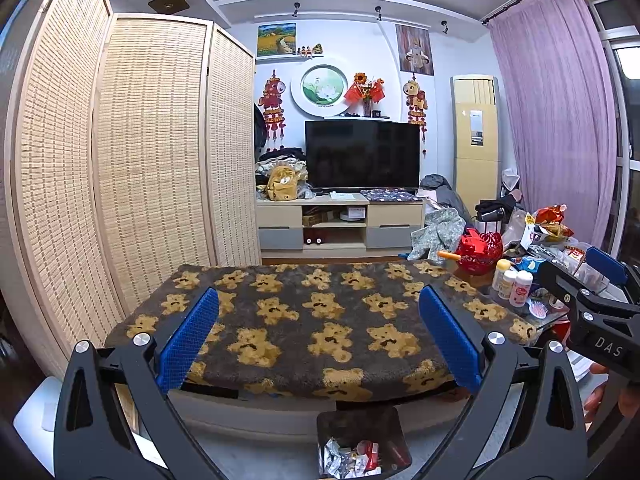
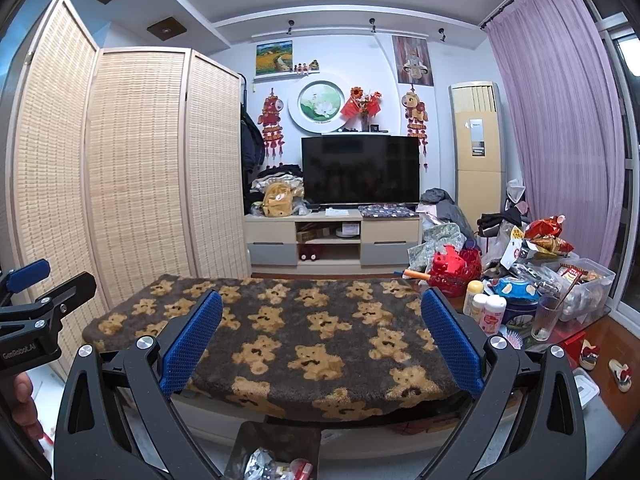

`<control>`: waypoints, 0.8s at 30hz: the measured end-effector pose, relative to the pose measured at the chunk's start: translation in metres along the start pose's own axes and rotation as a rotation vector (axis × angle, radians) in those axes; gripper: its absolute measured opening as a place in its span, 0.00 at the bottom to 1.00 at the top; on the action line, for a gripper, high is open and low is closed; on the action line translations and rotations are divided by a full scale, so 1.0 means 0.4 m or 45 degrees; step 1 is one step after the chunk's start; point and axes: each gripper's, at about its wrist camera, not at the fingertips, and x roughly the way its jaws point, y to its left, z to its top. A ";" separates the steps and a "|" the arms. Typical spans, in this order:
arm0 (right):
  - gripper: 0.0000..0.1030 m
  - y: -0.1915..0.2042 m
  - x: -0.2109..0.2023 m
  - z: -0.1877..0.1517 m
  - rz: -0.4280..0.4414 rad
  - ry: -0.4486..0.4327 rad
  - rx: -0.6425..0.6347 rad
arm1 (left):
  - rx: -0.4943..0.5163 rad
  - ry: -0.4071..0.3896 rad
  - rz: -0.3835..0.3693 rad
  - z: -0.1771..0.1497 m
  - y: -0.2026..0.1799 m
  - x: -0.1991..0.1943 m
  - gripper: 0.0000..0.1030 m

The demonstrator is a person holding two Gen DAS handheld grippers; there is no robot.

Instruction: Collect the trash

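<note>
A dark trash bin (image 1: pixel 360 446) stands on the floor in front of the table, holding crumpled foil, paper and red wrappers; it also shows in the right wrist view (image 2: pixel 276 452). My left gripper (image 1: pixel 318 336) is open and empty, held above the bear-print cloth (image 1: pixel 320 320) on the table. My right gripper (image 2: pixel 322 338) is open and empty, also above the cloth (image 2: pixel 300 332). The right gripper shows at the right edge of the left wrist view (image 1: pixel 600 292), and the left gripper at the left edge of the right wrist view (image 2: pixel 36 304).
A cluttered side table at the right holds a red basket (image 2: pixel 456 268), small bottles (image 2: pixel 486 308), snack bags (image 2: pixel 548 236) and a glass (image 2: pixel 546 318). A folding bamboo screen (image 1: pixel 120 160) stands at the left. A TV stand (image 1: pixel 340 220) is behind.
</note>
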 end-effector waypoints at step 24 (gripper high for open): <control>0.97 -0.002 0.005 0.008 0.004 0.005 -0.005 | 0.007 -0.038 0.040 0.010 -0.008 -0.012 0.92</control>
